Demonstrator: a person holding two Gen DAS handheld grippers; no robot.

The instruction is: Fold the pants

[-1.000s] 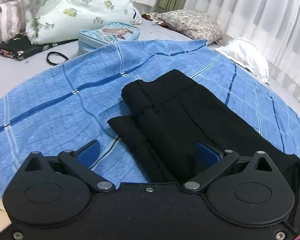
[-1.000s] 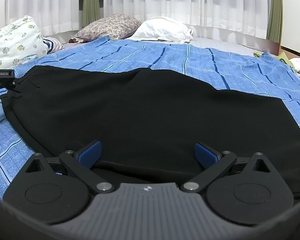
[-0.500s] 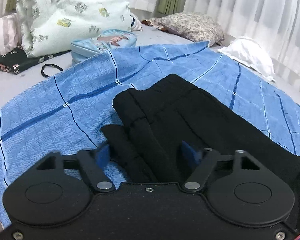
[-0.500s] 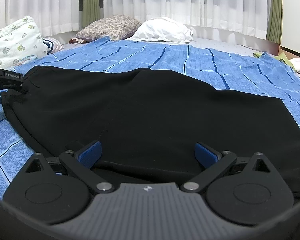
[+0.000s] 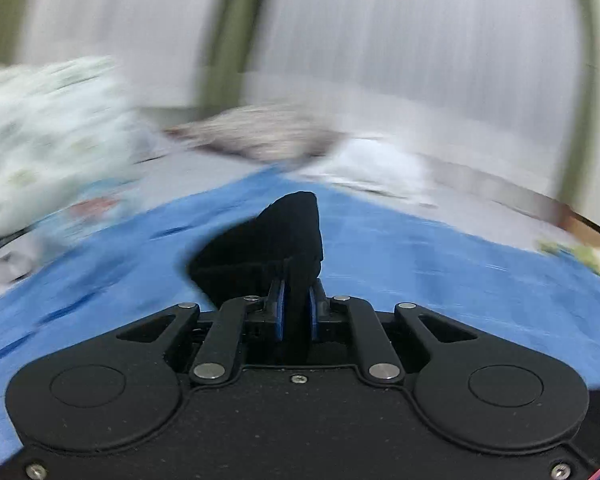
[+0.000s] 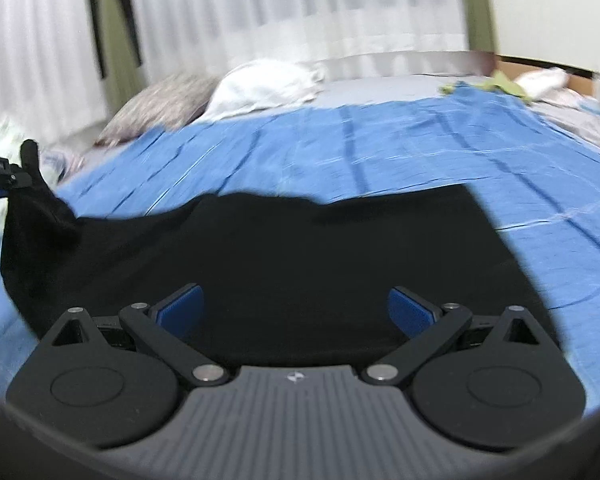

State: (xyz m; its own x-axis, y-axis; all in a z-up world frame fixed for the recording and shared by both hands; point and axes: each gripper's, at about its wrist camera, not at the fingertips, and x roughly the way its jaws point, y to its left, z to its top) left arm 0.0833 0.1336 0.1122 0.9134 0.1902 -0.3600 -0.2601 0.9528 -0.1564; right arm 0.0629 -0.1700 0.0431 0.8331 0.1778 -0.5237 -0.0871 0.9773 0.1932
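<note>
- Clamping a bunched fold of the black pants (image 5: 276, 248) at centre frame in the left wrist view: left gripper (image 5: 297, 312), its blue pads having just closed together onto the cloth.
- Rising as a dark peak above the pads, with the blue checked bedspread (image 5: 440, 264) blurred behind.
- Spread wide apart at the bottom of the right wrist view: right gripper (image 6: 296, 312), blue pads (image 6: 180, 310) either side of the cloth; unclear whether touching it.
- Lying across the middle of that view over the bedspread (image 6: 380, 148): the pants (image 6: 300, 256), left corner lifted toward the left edge.
- Blurred in the upper part: white curtains (image 6: 300, 12), a white pillow (image 6: 268, 84), a patterned pillow (image 6: 160, 104).
</note>
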